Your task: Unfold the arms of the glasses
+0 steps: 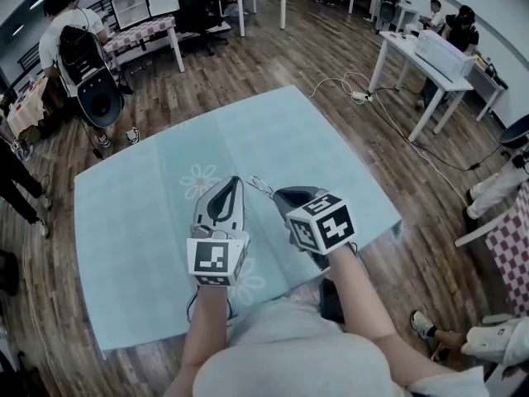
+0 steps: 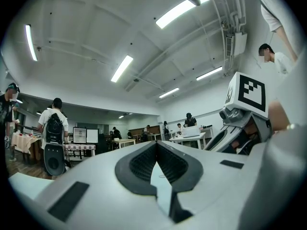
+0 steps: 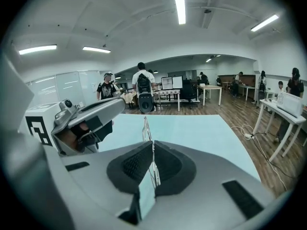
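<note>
The right gripper [image 3: 152, 147] pinches the thin wire-framed glasses [image 3: 145, 127] just above the table [image 1: 331, 131], toward its near edge. The left gripper [image 2: 156, 146] beside it is pressed together and empty. I'd say the left should spread, catch one arm's tip and swing it out gently.

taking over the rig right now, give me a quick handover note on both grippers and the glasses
Right gripper: shut on the thin wire glasses, which stick out ahead of its jaws over the light blue table.
Left gripper: shut and empty, close beside the right one, to its left.
Done: the glasses are gripped by one gripper.
Not clear: the frame is too thin to tell whether either arm is folded, or whether it touches the table.
Left: probably take an arm with the left gripper and swing it out, then do the other.
</note>
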Demonstrator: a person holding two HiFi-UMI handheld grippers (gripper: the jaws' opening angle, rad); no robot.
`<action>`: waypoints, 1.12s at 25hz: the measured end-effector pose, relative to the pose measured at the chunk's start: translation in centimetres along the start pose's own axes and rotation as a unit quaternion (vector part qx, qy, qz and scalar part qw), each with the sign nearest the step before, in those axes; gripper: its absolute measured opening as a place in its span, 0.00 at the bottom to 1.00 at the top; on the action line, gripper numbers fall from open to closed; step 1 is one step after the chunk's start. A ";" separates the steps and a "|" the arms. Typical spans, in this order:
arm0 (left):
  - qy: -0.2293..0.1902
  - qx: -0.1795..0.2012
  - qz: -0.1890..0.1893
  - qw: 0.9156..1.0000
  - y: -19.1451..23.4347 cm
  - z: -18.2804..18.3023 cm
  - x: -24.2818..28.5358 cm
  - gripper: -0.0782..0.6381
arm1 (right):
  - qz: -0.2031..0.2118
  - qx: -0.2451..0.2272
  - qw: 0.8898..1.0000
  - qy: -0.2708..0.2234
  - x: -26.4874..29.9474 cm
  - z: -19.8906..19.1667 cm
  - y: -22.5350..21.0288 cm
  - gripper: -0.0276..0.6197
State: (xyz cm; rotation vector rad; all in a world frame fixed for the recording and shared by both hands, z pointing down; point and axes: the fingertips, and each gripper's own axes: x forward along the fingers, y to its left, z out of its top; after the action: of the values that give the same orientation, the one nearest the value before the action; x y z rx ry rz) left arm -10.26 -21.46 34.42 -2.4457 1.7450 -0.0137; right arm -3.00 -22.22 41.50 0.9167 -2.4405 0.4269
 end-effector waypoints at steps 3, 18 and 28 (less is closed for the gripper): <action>0.001 0.000 -0.003 1.000 0.0 -0.3 0.0 0.12 | 0.016 -0.014 0.999 0.028 0.7 -0.9 0.1 0.06; 0.034 -0.017 0.001 0.999 -0.4 -2.9 -1.5 0.12 | 0.135 -0.155 0.970 0.132 1.4 -3.4 0.7 0.06; 0.048 -0.021 -0.015 0.999 -1.0 -4.5 -2.5 0.12 | 0.207 -0.232 0.933 0.179 2.1 -2.9 1.7 0.06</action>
State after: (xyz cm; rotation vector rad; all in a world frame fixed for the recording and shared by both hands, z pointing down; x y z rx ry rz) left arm -10.51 -19.20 39.18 -2.5406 1.7646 -0.0988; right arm -4.54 -20.79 44.82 0.1070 -2.2318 0.1248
